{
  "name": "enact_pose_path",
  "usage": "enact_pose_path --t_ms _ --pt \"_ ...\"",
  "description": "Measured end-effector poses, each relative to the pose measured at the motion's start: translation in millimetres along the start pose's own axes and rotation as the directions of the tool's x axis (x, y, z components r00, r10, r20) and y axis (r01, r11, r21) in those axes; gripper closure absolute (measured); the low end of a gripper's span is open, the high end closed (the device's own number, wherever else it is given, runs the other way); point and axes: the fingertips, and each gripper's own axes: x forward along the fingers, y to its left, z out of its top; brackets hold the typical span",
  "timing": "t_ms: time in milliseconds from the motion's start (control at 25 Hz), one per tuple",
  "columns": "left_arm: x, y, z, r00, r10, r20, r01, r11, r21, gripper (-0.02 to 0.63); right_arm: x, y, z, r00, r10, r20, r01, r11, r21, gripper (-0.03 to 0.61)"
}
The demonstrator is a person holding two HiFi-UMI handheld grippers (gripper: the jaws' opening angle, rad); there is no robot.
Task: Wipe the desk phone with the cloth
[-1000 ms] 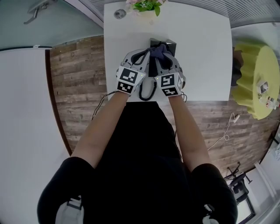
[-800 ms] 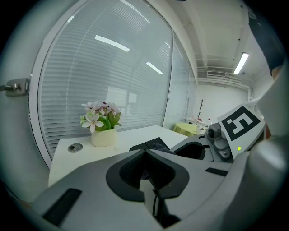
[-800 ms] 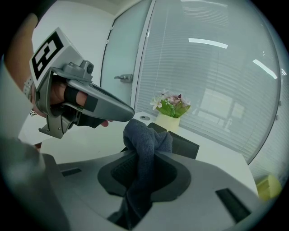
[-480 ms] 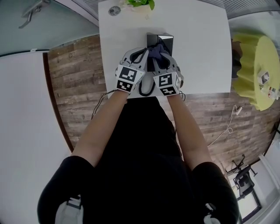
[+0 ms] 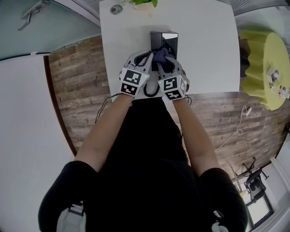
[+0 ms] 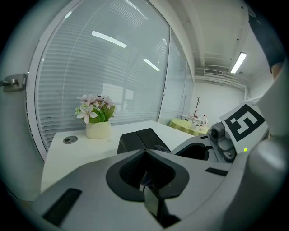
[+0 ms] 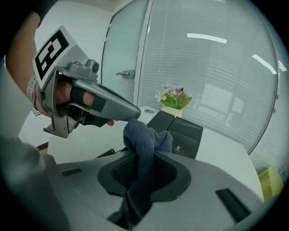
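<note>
The black desk phone (image 5: 164, 40) stands on the white desk (image 5: 208, 54); it also shows in the left gripper view (image 6: 135, 140) and the right gripper view (image 7: 180, 131). Both grippers hover side by side over its near half. My right gripper (image 5: 168, 63) is shut on the dark blue cloth (image 7: 145, 144), which stands up from its jaws as a bunched fold (image 5: 159, 55). My left gripper (image 7: 133, 113) is shut, its tip at the top of that fold; a small bluish sliver sits between its pads (image 6: 144, 179).
A potted flower (image 6: 97, 119) and a round cable grommet (image 5: 116, 9) sit at the desk's far edge. The phone's coiled cord (image 5: 152, 90) lies near the front edge. Glass wall with blinds behind. A yellow round table (image 5: 265, 68) stands to the right on the wood floor.
Both grippers with the cloth have drawn slightly back toward the near edge, so more of the phone's far part and screen shows. Their grips are unchanged.
</note>
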Motion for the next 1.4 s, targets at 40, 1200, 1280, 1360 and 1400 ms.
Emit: enact_pose_path --t_ms 40,1200,1280,1360,1400 --pt "-0.6 -0.8 -1.1 1.000 -0.001 0.000 0.001 1.000 -0.001 0.603 -1.0 1.8 -2.2 1.000 0.002 -0.003 -0.002 1.000 -0.002 0.489" --pt "-26.1 -33.5 -27.8 0.998 -0.037 -0.046 0.039 0.999 0.034 0.603 -24.7 44.0 -54.3 0.990 0.068 -0.126 -0.077 0.995 -0.062 0.488" --pt "-32.5 -34.4 -22.5 0.999 -0.043 -0.032 0.045 0.998 0.037 0.603 -25.8 47.6 -58.0 0.984 0.088 -0.154 -0.098 0.993 -0.064 0.488" --pt "-40.5 -36.1 -15.4 0.998 -0.053 -0.020 0.053 0.998 0.034 0.603 -28.2 50.1 -60.5 0.977 0.107 -0.183 -0.120 0.991 -0.061 0.488" --pt "-45.3 -37.7 -10.4 0.998 -0.059 -0.015 0.060 0.998 0.033 0.603 -31.4 50.2 -59.8 0.976 0.112 -0.188 -0.124 0.991 -0.055 0.488"
